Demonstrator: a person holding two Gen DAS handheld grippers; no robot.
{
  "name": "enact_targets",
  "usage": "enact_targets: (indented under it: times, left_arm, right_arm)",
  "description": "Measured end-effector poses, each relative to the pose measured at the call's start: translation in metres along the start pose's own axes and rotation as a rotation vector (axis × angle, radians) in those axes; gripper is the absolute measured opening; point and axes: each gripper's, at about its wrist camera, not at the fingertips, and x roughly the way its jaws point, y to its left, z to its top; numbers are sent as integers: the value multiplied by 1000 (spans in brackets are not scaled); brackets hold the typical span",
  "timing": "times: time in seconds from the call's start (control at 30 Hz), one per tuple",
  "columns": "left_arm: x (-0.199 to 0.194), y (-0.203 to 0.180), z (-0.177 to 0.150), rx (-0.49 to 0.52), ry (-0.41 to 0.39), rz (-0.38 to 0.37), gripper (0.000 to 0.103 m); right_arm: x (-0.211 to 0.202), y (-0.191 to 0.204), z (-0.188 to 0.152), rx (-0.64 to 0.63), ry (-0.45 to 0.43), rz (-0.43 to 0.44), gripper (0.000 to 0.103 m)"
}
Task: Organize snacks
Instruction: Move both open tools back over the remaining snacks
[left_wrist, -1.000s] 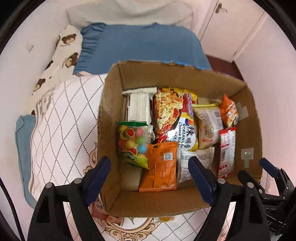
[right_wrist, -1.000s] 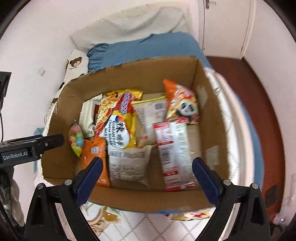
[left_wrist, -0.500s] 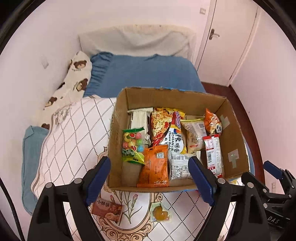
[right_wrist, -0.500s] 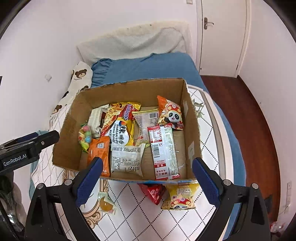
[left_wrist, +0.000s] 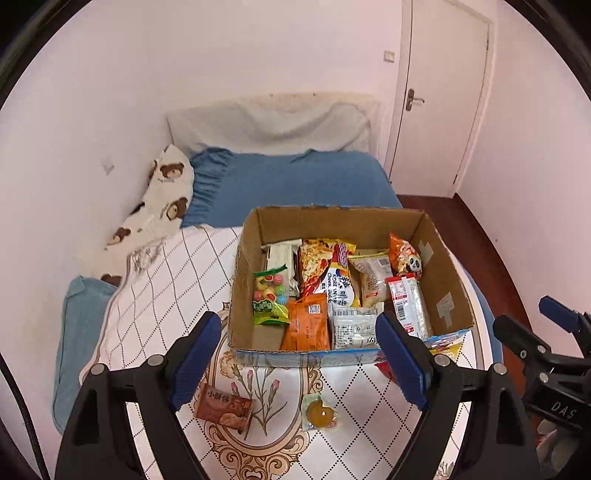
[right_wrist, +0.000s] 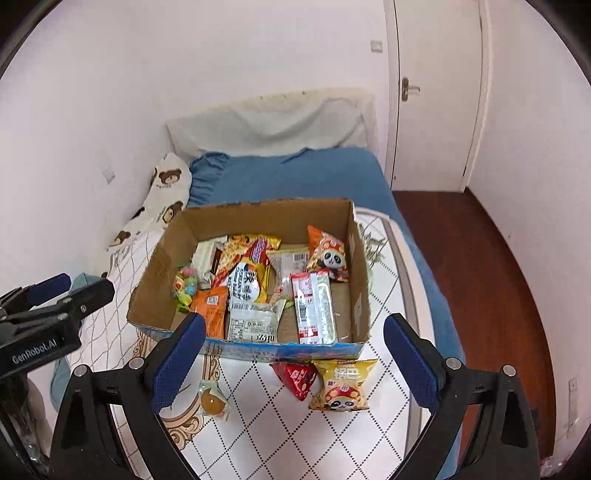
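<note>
**A:** You've pulled both grippers back from the cardboard box (left_wrist: 343, 218); the loose snacks in front of it now show, so picking comes next.

**B:** Left gripper (left_wrist: 299, 354) and right gripper (right_wrist: 293, 360)?

**A:** Both wide, empty. The brown packet (left_wrist: 223, 408) lies just below your left finger (left_wrist: 194, 356), long axis crosswise, slightly tilted.

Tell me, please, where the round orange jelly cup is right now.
The jelly cup lies on the quilt just outside the cardboard box's near wall, right of the brown biscuit packet.
</note>
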Motion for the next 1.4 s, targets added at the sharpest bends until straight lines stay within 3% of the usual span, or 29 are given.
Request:
enact_targets:
  times: [0.33, 0.4, 0.6, 0.7, 1.0, 1.07, 1.13, 1.33, 1.4]
  left_arm:
    - [-26, -12, -14, -10, -49, -38, 86]
    - [-27, -15, -17, -1, -53, -36, 102]
    - [-22, -20, -21, -5, -58, -39, 102]
    - [-8, -17, -28, -23, -22, -43, 102]
    - [73, -7, -78, -39, 199, 38, 102]
    - [92, -4, -90, -49, 263, 41, 102]
    - [110, -3, -100, -62, 322, 23, 102]
    - [175, -14, -126, -40, 538, -73, 102]
    - [194, -18, -133, -46, 587, -104, 79]
  right_arm:
    - [-35, -4, -11, 17, -51, 7, 99]
    - [-38, -5, -11, 19, -56, 9, 99]
    - [-40, -15, -17, 50, -52, 13, 99]
    - [-29, -24, -22, 77, -16, 14, 99]
    - [79, -71, -74, 185, 240, 54, 99]
    - [108, -79, -87, 197, 302, 52, 94]
    - [128, -85, -95, 208, 345, 55, 77]
    - [171, -88, -100, 199, 395, 52, 72]
    - [181, -89, -101, 196, 418, 51, 72]
